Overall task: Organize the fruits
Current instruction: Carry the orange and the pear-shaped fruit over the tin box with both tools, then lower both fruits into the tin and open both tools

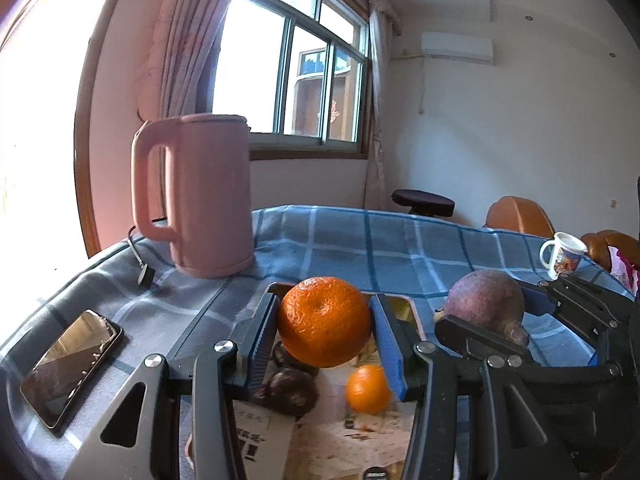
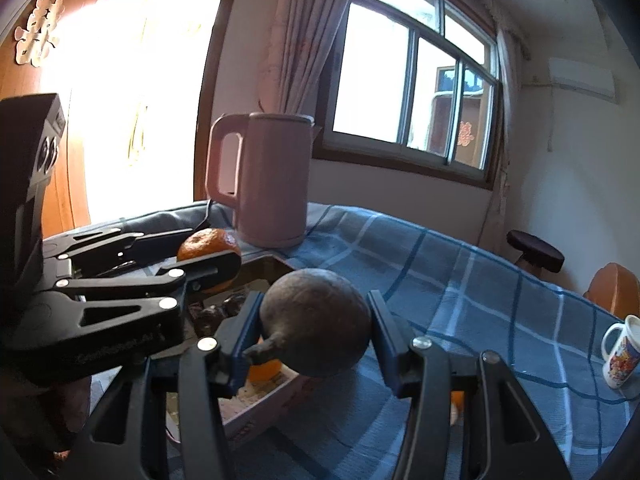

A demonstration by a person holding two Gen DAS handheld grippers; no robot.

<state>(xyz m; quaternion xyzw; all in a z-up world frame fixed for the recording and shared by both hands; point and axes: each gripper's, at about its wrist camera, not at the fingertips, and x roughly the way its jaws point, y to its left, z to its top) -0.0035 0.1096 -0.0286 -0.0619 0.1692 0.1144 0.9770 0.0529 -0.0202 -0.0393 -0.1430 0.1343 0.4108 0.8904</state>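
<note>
Left wrist view: the left gripper (image 1: 325,322) grasps an orange (image 1: 324,320) between its blue fingers (image 1: 386,344), held up over an open box (image 1: 412,312) on the counter (image 1: 340,240), which has a blue checked cloth. Inside the box lie a smaller orange (image 1: 368,388) and a dark fruit (image 1: 290,394). To the right, the right gripper (image 1: 500,312) holds a purple fruit (image 1: 486,304). A pink kettle (image 1: 196,196) stands behind, a phone (image 1: 70,368) lies at the left, and a mug (image 1: 562,256) stands far right.

Right wrist view: the right gripper (image 2: 316,328) is clenched on the purple fruit (image 2: 316,320), stem to the left, above the box's (image 2: 264,400) right edge. At the left, the left gripper (image 2: 208,264) holds its orange (image 2: 208,246) over the box, just in front of the kettle (image 2: 272,180). The mug (image 2: 622,352) stands on the counter (image 2: 460,280) at the right.
</note>
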